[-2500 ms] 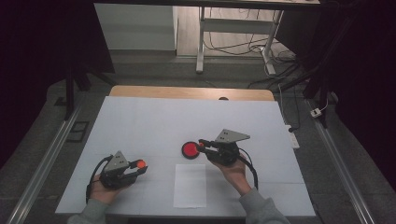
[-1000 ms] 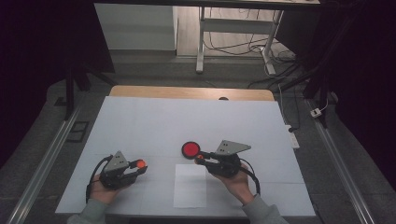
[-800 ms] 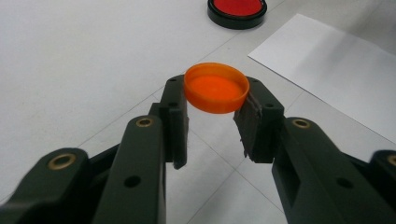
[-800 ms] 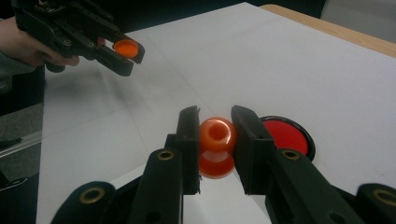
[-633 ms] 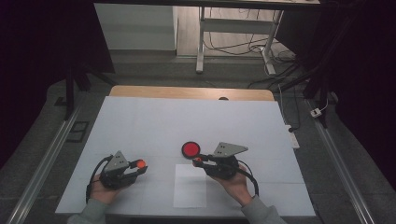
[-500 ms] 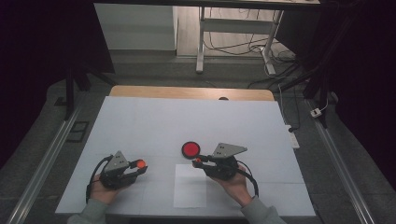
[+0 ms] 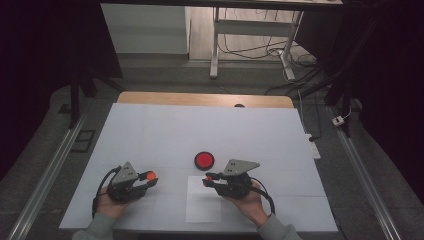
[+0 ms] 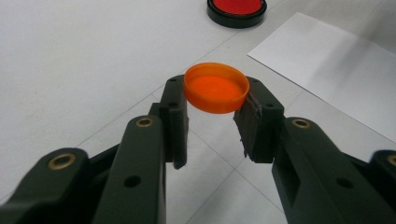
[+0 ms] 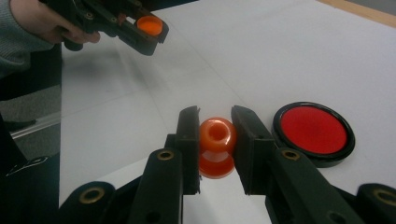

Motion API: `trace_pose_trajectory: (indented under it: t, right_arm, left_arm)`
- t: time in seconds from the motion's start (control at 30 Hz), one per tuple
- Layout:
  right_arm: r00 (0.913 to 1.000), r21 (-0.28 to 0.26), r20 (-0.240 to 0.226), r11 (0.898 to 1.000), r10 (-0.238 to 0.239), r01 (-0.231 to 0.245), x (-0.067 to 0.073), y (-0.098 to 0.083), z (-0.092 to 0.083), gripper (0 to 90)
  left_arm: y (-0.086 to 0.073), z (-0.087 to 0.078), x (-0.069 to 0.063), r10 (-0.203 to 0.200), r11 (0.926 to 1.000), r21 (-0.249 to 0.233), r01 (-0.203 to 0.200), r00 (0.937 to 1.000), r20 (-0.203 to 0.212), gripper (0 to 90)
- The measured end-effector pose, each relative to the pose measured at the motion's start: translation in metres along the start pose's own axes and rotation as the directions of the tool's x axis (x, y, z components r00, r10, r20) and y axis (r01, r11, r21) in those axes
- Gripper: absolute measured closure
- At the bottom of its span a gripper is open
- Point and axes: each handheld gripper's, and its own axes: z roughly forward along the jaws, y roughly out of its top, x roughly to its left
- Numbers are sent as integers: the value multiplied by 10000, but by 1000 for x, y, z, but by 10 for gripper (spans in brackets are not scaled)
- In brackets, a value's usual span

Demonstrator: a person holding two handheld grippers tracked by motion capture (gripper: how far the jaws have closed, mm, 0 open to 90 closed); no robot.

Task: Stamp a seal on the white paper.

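We list: left gripper [image 8: 212, 112], fingers [image 8: 173, 116] clamped on the rim of an orange cap [image 8: 216, 87], open side up, held at their tips above the white surface [image 7: 150, 130]. Right gripper [image 9: 215, 140], fingers [image 9: 189, 144] closed on an orange stamp [image 9: 217, 144], knob between the pads. Red ink pad [image 9: 314, 132] in a black case lies just beside the right fingers. White paper sheet [image 7: 204, 207] lies under them.
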Motion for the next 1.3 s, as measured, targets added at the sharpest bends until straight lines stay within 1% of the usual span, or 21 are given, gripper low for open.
trace_pose_trajectory:
  t: [0.17, 0.7, 0.97, 1.0, 1.13, 1.3]
  right_arm:
    - [10000, 87, -50, 10000, 7, -7, 1, -2, 2, 727]
    - [10000, 296, -3, 9996, -24, 24, 1, -7, 4, 727]
    - [10000, 484, 13, 9988, -21, 21, 1, -10, 8, 727]
    - [10000, 479, -49, 9988, -21, 24, 1, -11, 9, 727]
    - [10000, 624, -16, 9980, -94, 94, 2, -12, 11, 727]
    - [10000, 681, -74, 9977, -64, 69, 2, -14, 14, 727]
  left_arm:
    - [0, 0, 0, 9, 10000, 2, -9, 10000, 4, 647]
    - [0, 0, 0, 13, 10000, 29, -13, 10000, 12, 646]
    - [0, 0, 0, 9, 10000, 35, -10, 10000, 32, 647]
    - [0, 0, 0, 12, 10000, 32, -12, 10000, 33, 647]
    - [0, 0, 0, 10, 10000, 39, -10, 10000, 38, 647]
    - [0, 1, 0, 14, 10000, 47, -14, 10000, 42, 647]
